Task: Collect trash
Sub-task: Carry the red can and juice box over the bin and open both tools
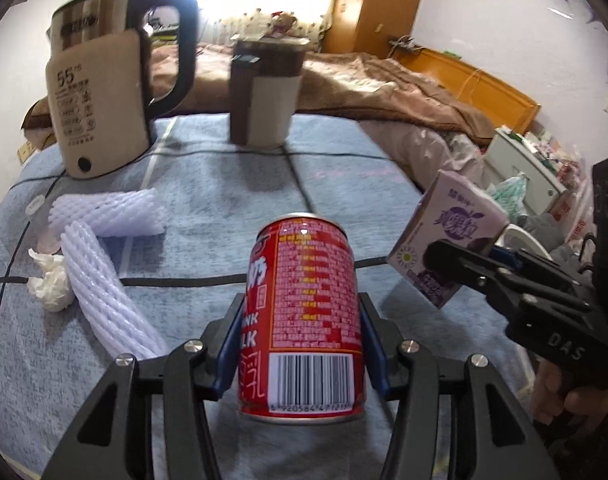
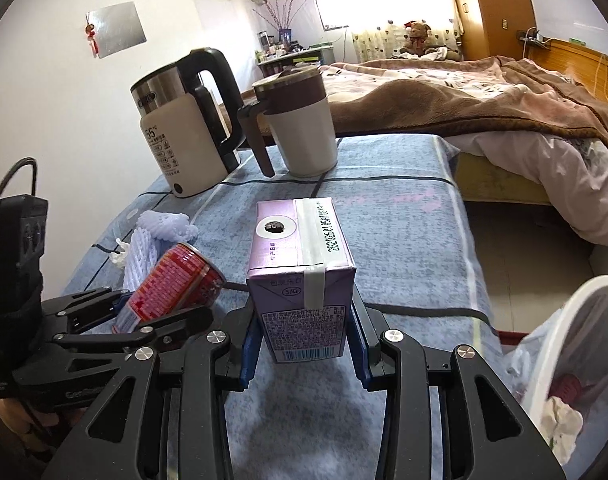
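Observation:
A red drink can sits between the blue pads of my left gripper, which is shut on it and holds it tilted just above the blue tablecloth. From the right wrist view the same can leans in the left gripper at the lower left. My right gripper is shut on a purple drink carton, upright with its straw hole on top. In the left wrist view the carton hangs at the right in the right gripper.
Two white foam fruit nets and a crumpled tissue lie on the cloth at the left. A beige kettle and a lidded mug stand at the far edge. A white bag-lined bin stands off the table's right side; a bed lies beyond.

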`<state>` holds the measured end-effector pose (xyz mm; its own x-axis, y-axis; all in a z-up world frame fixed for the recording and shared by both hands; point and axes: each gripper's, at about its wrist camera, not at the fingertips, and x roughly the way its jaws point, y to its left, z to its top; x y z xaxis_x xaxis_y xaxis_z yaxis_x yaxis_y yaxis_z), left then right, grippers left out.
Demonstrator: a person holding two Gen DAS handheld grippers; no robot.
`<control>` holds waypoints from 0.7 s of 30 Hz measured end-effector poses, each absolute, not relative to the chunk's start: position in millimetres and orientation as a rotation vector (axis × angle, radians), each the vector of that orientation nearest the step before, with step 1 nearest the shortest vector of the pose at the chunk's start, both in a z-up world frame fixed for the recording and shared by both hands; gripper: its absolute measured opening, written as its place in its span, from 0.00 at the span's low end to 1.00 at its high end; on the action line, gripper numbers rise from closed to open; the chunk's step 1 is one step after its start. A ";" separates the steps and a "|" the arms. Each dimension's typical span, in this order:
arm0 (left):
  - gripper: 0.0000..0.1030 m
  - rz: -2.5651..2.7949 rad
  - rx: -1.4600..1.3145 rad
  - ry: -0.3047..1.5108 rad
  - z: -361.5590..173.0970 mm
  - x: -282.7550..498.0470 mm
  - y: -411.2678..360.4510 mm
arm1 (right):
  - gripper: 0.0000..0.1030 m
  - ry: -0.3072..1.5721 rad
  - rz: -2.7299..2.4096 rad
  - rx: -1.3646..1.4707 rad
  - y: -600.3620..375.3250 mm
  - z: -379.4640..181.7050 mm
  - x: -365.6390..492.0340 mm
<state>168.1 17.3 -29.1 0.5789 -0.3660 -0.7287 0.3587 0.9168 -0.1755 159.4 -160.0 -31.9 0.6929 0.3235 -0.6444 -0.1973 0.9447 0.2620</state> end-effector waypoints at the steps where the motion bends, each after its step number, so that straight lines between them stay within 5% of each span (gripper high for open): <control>1: 0.53 -0.430 -0.003 0.848 -27.1 164.2 14.4 | 0.37 0.746 0.287 0.179 -163.4 -30.2 155.1; 21: 0.53 -0.622 0.071 0.812 -7.0 113.4 -98.9 | 0.37 0.691 0.077 0.238 -267.7 -12.2 69.7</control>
